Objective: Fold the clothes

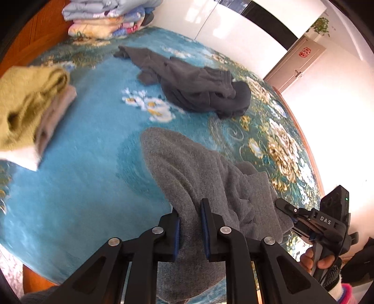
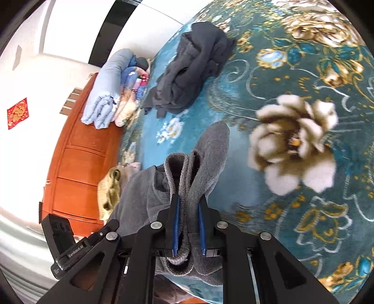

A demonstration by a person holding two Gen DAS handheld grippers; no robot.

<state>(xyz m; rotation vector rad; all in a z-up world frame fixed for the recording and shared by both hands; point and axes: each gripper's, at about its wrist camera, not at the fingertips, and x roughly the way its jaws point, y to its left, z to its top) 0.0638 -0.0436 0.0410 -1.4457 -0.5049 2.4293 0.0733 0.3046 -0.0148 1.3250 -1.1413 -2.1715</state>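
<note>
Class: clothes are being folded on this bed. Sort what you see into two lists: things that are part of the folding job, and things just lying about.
Part of the job:
- grey sweater, clamped in the jaws of both the left gripper and the right gripper
- dark grey garment, crumpled, unfolded
- folded olive and beige clothes

Lying about:
- stacked quilts
- floral blanket
- wooden headboard

1. A blanket (image 1: 88,168) covers the bed, and every garment lies on it.
2. A knit garment (image 1: 187,163) lies nearest, its near end between the fingers of the left hand-held gripper (image 1: 190,224).
3. The right hand-held gripper (image 2: 188,224) grips a bunched edge of the same garment, to the right.
4. A crumpled garment (image 1: 194,84) lies farther off, well apart.
5. A small folded stack (image 1: 35,105) sits at the left.
6. Piled bedding (image 1: 105,21) rests at the far end against the headboard (image 2: 77,154).
</note>
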